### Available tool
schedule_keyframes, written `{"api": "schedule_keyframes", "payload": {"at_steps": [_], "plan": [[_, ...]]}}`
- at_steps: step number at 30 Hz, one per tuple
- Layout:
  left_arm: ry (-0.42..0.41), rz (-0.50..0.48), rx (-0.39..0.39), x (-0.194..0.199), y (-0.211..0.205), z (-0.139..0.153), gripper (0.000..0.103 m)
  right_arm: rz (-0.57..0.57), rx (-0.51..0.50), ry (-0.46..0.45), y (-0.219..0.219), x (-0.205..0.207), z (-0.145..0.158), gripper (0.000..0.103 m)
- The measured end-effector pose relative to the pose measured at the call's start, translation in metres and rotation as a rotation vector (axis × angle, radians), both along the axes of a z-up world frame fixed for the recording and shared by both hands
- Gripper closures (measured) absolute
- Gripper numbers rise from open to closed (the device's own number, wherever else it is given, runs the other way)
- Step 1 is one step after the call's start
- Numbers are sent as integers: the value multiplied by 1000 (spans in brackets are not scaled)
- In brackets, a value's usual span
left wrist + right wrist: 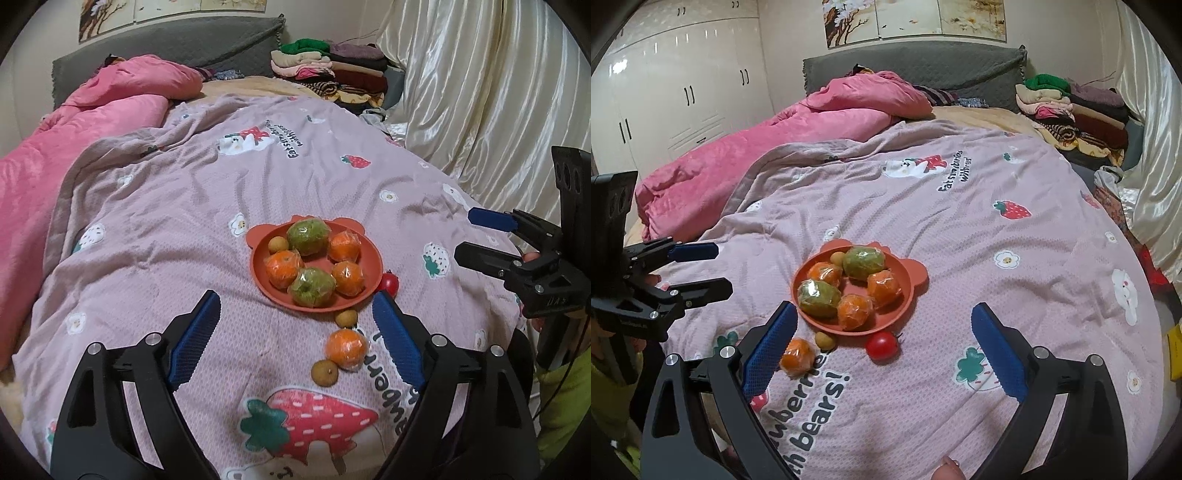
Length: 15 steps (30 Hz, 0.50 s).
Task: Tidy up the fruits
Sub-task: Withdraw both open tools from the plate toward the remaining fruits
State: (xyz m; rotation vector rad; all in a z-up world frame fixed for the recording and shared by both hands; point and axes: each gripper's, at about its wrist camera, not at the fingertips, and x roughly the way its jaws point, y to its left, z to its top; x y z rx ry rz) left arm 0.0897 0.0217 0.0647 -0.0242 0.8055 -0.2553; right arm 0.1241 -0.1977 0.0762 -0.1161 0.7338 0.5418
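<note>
Plate point(260, 275) holds six fruits; four point(345, 349) lie outside.

Left gripper point(295, 332) spread wide; right gripper point(882, 343) likewise.

The left gripper point(295, 332) has matte black plastic arms with triangular cut-outs, silver round screws and ribbed blue rubber finger pads point(195, 332); the right gripper point(882, 347) matches it; bare fingertips point(947, 463) and a yellow-green sleeve point(561, 398) show.
</note>
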Motion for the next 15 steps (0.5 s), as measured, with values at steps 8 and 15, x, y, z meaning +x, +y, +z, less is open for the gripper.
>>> {"api": "schedule_keyframes", "payload": {"at_steps": [8,15], "plan": [[5,6,13,-17,3,-1,24,3,3,-8,1,-12,5,8],[25,-9,31,-32,3,-12,24,9,-2,-2,1,-21,3,7]]}}
